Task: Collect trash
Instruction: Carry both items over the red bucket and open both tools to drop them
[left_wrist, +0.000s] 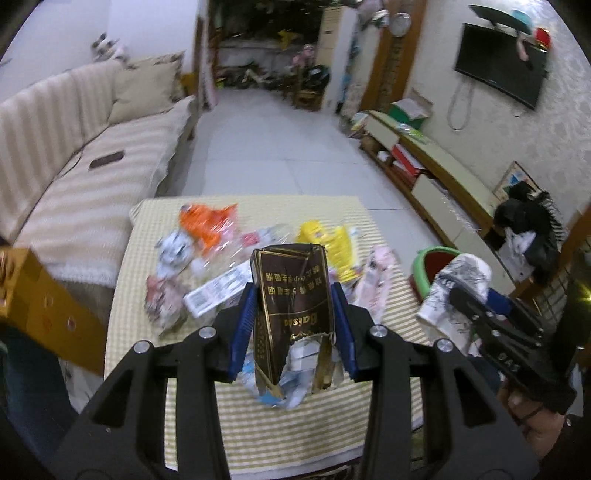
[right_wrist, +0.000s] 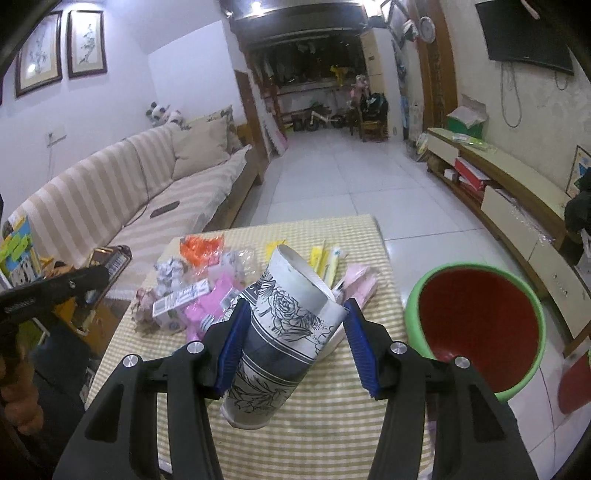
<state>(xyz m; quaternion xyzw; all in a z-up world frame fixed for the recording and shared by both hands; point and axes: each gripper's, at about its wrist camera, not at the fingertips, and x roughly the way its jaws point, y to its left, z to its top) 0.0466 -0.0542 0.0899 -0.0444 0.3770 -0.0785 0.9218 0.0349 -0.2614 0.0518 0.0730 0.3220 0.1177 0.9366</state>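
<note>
With the left tool (left_wrist: 293, 314) pinching the torn brown packet (left_wrist: 291, 295) and the right tool (right_wrist: 293, 338) pinching the paper cup (right_wrist: 284, 343), both above the desk (right_wrist: 332, 424), carry steadily over the green bin (right_wrist: 480, 325) before letting go.

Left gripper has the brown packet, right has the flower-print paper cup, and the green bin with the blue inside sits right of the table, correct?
Not quite: the right wrist view shows the bin is red inside, not blue. The rest holds: left gripper grips the brown packet, right gripper the paper cup.
</note>
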